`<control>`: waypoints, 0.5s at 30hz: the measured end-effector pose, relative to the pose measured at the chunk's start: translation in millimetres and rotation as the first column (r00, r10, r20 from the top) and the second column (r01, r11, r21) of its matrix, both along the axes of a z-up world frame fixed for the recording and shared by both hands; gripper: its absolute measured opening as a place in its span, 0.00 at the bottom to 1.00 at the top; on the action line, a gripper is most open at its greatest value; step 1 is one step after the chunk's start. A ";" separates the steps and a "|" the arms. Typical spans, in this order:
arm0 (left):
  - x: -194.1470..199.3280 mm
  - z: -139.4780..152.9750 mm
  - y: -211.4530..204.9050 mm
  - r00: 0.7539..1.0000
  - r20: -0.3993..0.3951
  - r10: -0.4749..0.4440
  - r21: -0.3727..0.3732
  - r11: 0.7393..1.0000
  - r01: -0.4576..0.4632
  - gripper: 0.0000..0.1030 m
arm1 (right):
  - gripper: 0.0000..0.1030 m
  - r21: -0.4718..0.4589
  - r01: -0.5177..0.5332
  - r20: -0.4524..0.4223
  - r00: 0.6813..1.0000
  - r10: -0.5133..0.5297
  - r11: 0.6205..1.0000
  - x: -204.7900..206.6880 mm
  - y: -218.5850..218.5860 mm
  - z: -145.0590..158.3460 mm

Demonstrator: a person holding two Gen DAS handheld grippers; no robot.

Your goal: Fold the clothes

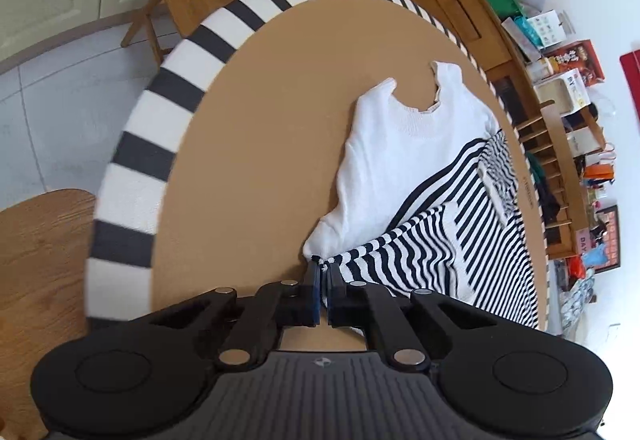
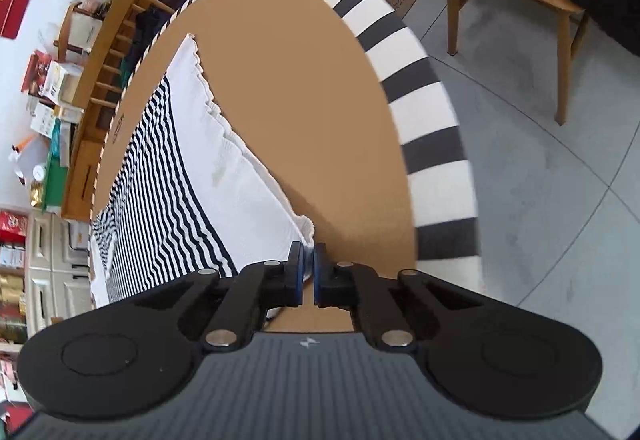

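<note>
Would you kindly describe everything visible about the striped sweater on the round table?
The sweater is a soft knit, white across the shoulders and scalloped hem, with navy and white stripes over the body and sleeve. It lies spread on the tan table, neckline facing away in the left view, one sleeve folded across the body. The left claw is shut on a corner near the sleeve; the right claw pinches the frilled hem corner. Its far side reaches the table's edge.

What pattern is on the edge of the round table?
Broad black and white stripes on the table edge, clearest in the left wrist view.
</note>
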State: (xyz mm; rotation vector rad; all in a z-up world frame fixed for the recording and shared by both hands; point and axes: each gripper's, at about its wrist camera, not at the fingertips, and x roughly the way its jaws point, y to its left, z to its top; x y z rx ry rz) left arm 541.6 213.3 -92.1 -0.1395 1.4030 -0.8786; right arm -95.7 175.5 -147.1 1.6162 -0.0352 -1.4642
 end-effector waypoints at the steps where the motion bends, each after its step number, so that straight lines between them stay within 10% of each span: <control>1: -0.6 2.4 5.6 1.000 0.007 -0.005 0.003 1.000 0.005 0.03 | 0.04 0.006 -0.010 -0.009 1.000 0.010 1.000 -1.3 3.6 2.2; 15: -7.0 5.4 5.9 1.000 -0.013 -0.016 -0.042 0.999 0.016 0.04 | 0.13 -0.032 0.115 0.171 0.979 -0.108 0.993 -14.3 28.1 -9.0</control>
